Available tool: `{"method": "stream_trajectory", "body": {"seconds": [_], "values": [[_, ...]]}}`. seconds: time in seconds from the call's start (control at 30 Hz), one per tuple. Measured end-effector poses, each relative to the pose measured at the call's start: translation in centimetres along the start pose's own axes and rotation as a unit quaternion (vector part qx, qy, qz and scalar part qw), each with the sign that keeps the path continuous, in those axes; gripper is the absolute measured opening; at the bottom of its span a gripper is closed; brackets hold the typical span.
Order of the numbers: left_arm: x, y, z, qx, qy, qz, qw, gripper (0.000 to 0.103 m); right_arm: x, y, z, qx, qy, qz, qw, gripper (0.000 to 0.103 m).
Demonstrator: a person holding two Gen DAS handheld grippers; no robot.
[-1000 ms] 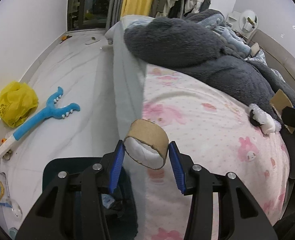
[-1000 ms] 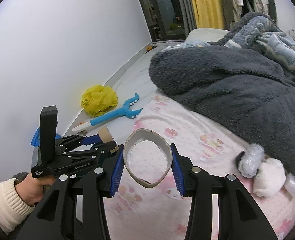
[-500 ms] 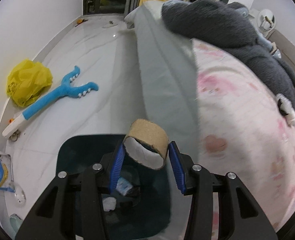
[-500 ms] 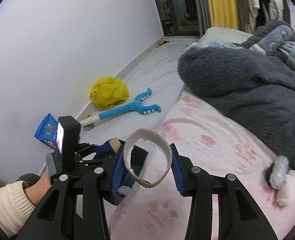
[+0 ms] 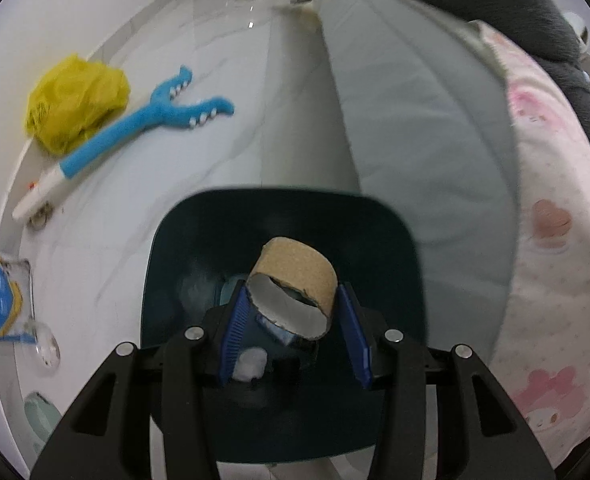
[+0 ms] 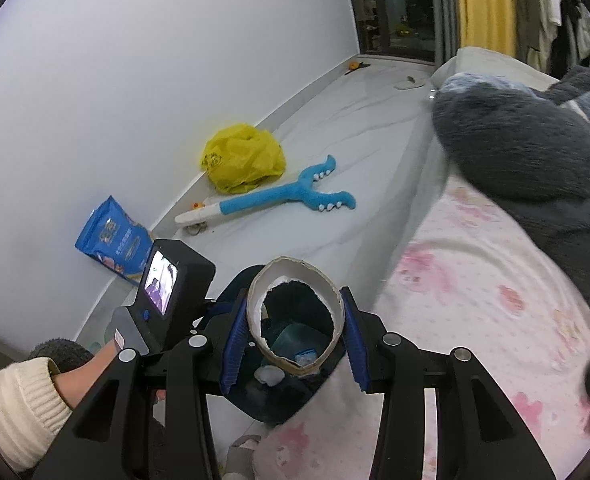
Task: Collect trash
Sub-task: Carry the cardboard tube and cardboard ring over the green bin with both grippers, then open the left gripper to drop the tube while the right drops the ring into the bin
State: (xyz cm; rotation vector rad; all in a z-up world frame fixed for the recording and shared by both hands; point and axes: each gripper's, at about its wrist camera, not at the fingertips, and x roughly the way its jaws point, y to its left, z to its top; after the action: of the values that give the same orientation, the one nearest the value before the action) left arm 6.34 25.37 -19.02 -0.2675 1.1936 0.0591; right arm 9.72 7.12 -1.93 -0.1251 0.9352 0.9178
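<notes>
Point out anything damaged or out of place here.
The cardboard ring held in the right gripper has a torn, ragged inner edge. On the floor lie a crumpled yellow bag and a blue snack packet.

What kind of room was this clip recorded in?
Most likely a bedroom. A bed with a pink patterned sheet and a grey fleece blanket fills one side, clothes hang by a yellow curtain at the far end, and a dark bin stands on the pale floor beside the bed.

A home bedroom
A bed (image 6: pixel 475 280) with pink-printed sheet and grey fleece blanket (image 6: pixel 515 148) on the right, clothes (image 6: pixel 543 8) hanging far behind, marble floor (image 6: pixel 355 140) left
</notes>
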Motion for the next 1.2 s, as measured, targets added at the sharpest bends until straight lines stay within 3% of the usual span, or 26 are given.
{"method": "stream_trajectory", "body": {"seconds": [0.3,0.37,0.43,0.57,0.87,1.2], "values": [[0.8,2.3,-1.2,-0.020,0.038,-0.009,0.9990,0.050,4.0,2.4,0.0,-0.016,0.033,-0.003,0.999,0.045],[0.6,2.4,-1.3,-0.020,0.039,-0.014,0.9989,0.055,5.0,2.8,-0.1,-0.021,0.042,-0.005,0.999,0.045],[0.2,2.7,-1.4,-0.024,0.036,-0.022,0.9988,0.067,5.8,3.0,-0.1,-0.023,0.049,-0.007,0.999,0.044],[-0.7,3.7,-1.4,-0.033,0.024,-0.034,0.9986,0.072,7.2,3.4,-0.1,-0.025,0.060,-0.009,0.998,0.044],[-4.4,6.3,-0.5,-0.047,-0.039,-0.050,0.9969,0.074,10.5,4.3,-0.6,-0.023,0.091,-0.012,0.995,0.044],[-9.8,7.2,0.5,-0.033,-0.135,-0.054,0.9888,0.075,13.9,4.8,-1.8,-0.015,0.133,-0.018,0.991,0.044]]}}
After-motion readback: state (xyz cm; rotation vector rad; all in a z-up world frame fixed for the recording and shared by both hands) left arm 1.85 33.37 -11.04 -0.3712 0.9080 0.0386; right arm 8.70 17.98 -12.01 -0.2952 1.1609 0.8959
